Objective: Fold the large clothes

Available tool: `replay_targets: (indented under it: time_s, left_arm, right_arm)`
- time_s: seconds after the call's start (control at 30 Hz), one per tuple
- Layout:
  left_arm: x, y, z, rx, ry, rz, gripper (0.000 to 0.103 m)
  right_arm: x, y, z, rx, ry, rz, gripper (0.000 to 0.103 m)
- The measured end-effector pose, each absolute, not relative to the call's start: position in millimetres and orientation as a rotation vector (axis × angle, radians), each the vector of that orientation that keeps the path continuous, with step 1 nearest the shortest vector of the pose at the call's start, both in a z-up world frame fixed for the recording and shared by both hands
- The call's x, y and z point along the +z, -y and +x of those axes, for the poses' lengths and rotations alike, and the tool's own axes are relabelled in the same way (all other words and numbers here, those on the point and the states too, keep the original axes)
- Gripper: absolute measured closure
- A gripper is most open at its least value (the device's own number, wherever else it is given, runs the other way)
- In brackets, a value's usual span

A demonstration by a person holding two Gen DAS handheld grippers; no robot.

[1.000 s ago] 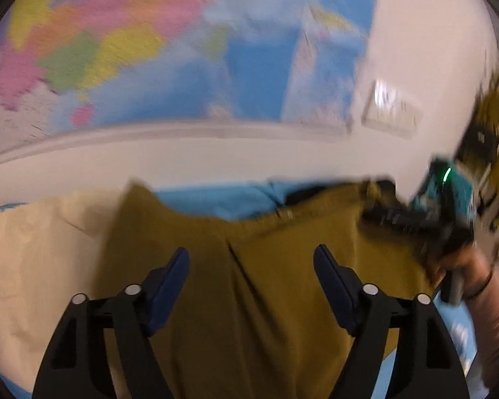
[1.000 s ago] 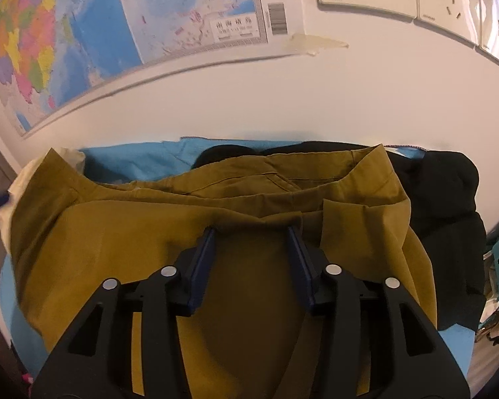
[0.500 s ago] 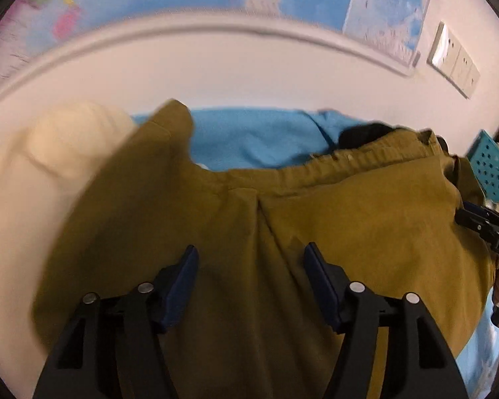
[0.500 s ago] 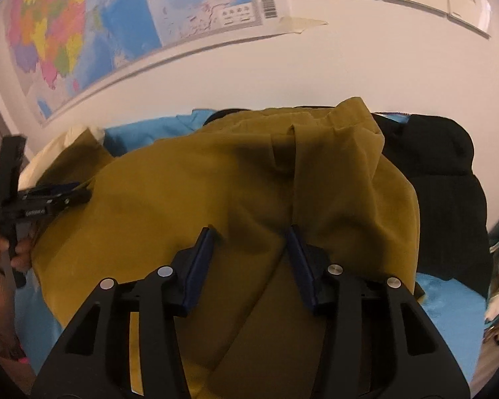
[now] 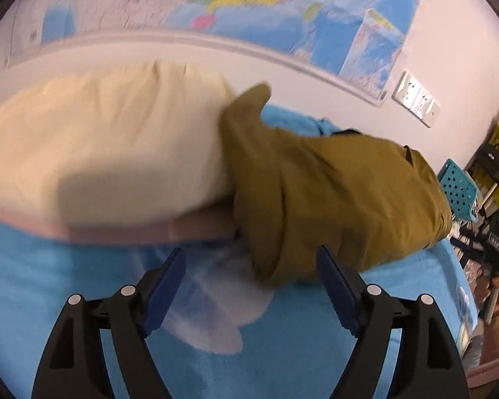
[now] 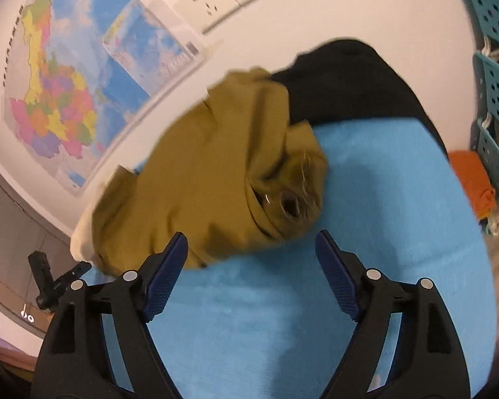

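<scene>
olive trousers (image 5: 332, 193) blurred | black garment (image 6: 346, 79) partly hidden behind

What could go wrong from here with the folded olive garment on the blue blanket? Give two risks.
1. The olive garment lies bunched and leaning on the cream pillow; it may slump open.
2. The left gripper and right gripper have just opened their jaws and hold nothing, so re-gripping could snag the blue blanket.

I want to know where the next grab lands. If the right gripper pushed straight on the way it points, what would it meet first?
Most likely the olive-green garment. The right gripper is open and empty, its jaws having just been opening, and the bundle's near edge lies just ahead of it on the blue blanket. Depth is unclear; it might touch the blanket first.
</scene>
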State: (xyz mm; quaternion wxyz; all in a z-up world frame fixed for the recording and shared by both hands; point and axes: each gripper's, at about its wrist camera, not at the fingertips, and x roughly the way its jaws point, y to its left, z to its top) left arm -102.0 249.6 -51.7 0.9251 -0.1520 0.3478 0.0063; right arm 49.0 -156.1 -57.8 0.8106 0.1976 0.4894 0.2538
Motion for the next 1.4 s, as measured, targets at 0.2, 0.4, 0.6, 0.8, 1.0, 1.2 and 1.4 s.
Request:
replay_targets:
  time_s: [0.2,0.4,0.6,0.8,1.0,1.2,1.4]
  left_arm:
    - [-82.3,-239.5,-69.9,-0.019,-0.782,-0.355,0.023]
    - [-77.8,-230.2,-54.7,-0.074,-0.797,-0.439,0.075]
    - [-36.4,-242.6,-102.2,-0.207,-0.682,-0.570,0.085]
    - [-82.9,-234.3,-123.2,-0.249,-0.819,-0.607,0.080]
    - [-76.9,-226.6,-133.0,-0.160,-0.811,-0.456,0.057]
    - [-51.5,-237.5,-145.8,-0.150,-0.692,-0.447,0.026]
    - [-66.1,-241.0,-115.5,-0.155,-0.749,-0.516,0.088]
  right_arm:
    - [-69.1,129.6,58.7,0.563,-0.997,0.354,0.023]
    - [-55.2,139.1,57.8,0.604,-0.968,0.371,0.077]
    - [30.5,170.9,5.5,0.772,-0.822,0.423,0.085]
    - [-22.6,200.5,-11.7,0.612,-1.046,0.329,0.084]
    - [-27.0,216.3,-28.3,0.499,-0.980,0.346,0.047]
    - [-16.2,193.0,-22.0,0.533,-0.938,0.260,0.056]
    - [-12.0,215.2,-10.3,0.575,-0.928,0.411,0.094]
